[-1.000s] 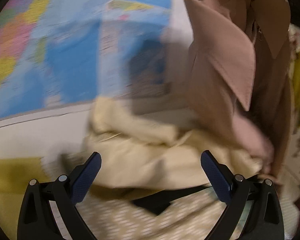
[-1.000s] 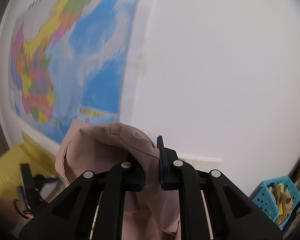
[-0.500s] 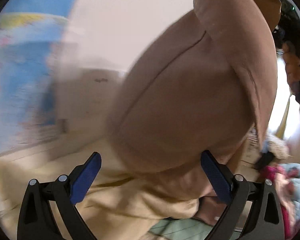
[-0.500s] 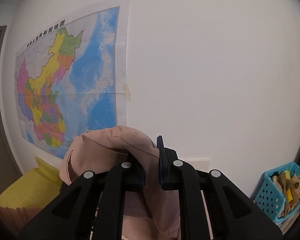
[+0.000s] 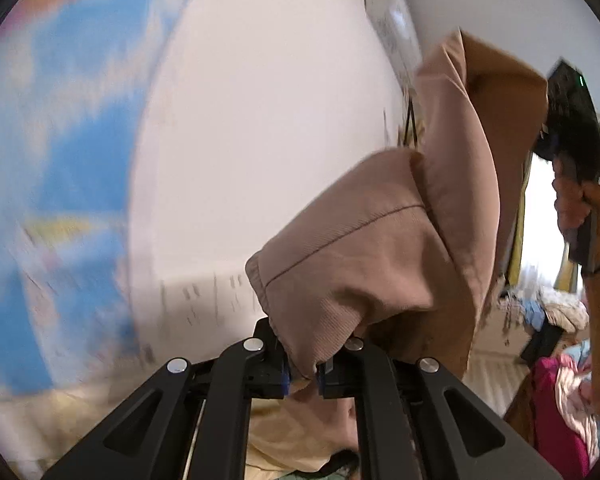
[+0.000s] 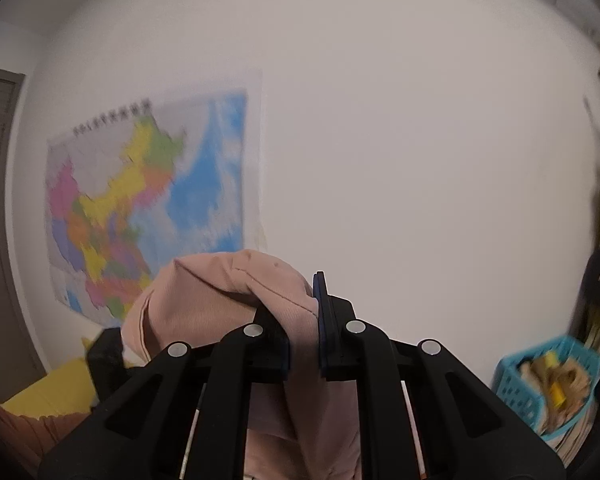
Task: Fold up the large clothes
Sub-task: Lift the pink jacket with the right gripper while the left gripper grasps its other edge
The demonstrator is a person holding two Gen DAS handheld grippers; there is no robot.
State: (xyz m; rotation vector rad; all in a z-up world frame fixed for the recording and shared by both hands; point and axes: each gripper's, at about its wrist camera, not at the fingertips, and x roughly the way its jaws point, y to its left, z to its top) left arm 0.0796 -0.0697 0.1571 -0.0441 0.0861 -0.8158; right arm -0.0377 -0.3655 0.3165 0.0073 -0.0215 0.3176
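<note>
The left gripper [image 5: 302, 376] is clamped on a fold of the pink coat [image 5: 380, 248], and the right gripper [image 6: 304, 340] is clenched on another fold; the coat is held aloft between them. One blue basket [image 6: 516, 388], far right, is filled with brownish items.

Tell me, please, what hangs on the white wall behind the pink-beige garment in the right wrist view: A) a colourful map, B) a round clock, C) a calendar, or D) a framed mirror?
A: a colourful map, with blue sea and yellow, pink and green regions, is stuck on the white wall behind the pink-beige garment that the right gripper pinches.
</note>
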